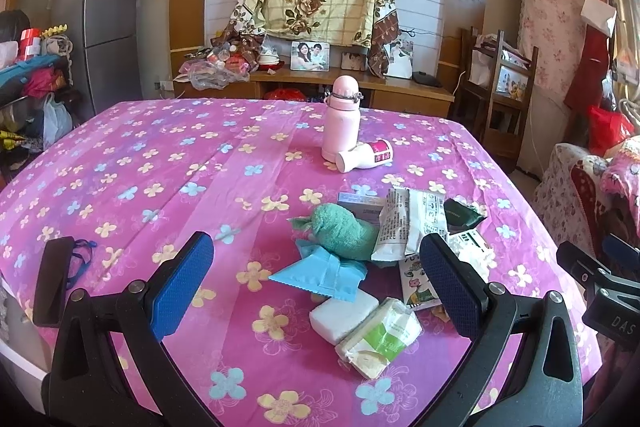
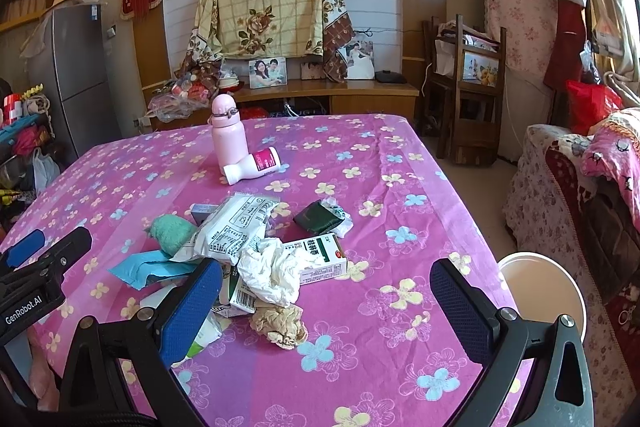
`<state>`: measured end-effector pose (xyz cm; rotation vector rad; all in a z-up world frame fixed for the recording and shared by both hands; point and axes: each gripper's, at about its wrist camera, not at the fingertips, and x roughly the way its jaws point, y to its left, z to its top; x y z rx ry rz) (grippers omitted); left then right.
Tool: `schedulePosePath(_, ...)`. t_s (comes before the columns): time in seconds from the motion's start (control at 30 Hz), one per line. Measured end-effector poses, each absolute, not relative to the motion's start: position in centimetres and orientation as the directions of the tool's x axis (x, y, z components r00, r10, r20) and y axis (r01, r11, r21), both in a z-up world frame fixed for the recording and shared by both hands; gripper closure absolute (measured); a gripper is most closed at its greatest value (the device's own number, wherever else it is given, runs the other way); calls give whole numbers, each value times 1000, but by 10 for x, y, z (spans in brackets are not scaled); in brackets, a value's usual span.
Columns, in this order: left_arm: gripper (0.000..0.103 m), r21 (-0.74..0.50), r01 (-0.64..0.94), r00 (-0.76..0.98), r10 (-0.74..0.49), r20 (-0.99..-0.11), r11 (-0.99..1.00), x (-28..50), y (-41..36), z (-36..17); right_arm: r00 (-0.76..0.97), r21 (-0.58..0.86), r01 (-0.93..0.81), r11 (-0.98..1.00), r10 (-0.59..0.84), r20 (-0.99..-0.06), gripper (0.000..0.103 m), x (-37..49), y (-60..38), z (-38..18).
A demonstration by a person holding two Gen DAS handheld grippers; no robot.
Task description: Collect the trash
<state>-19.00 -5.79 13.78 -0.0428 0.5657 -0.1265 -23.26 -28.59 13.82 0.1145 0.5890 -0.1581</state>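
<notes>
Both pairs of jaws stand wide apart and hold nothing, so by my judgement the collecting has not visibly begun: every scrap is on the table and none is gripped.

From the left gripper [image 1: 316, 291], the pile lies between and just ahead of the blue pads. The blue wrapper [image 1: 320, 273] sits almost midway between them, with the white foam block [image 1: 344, 313] and the green-and-white packet [image 1: 380, 341] nearer the camera and the green cloth bundle [image 1: 344, 233] just beyond.

From the right gripper [image 2: 326, 307], the brownish paper wad [image 2: 280, 325] lies between the fingers, towards the left one. The crumpled white tissue [image 2: 272, 269] is just beyond it, touching the medicine box [image 2: 320, 255]; the large printed wrapper [image 2: 236, 227] and a dark green wrapper [image 2: 316, 219] lie further out.

Past the heap a pink flask [image 2: 228, 135] stands upright with a white bottle [image 2: 252, 165] lying against its base. A round white bin [image 2: 544, 291] shows beside the table's right edge, off the pink flowered cloth [image 2: 400, 187]; it is probably where the scraps belong.
</notes>
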Motion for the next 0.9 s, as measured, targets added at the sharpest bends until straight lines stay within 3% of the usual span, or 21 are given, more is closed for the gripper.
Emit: schedulePosePath(0.9, 0, -73, 105, 833, -128, -539, 992, -189, -57, 135, 820, 57, 178, 982, -116, -561, 0, -232, -286, 136)
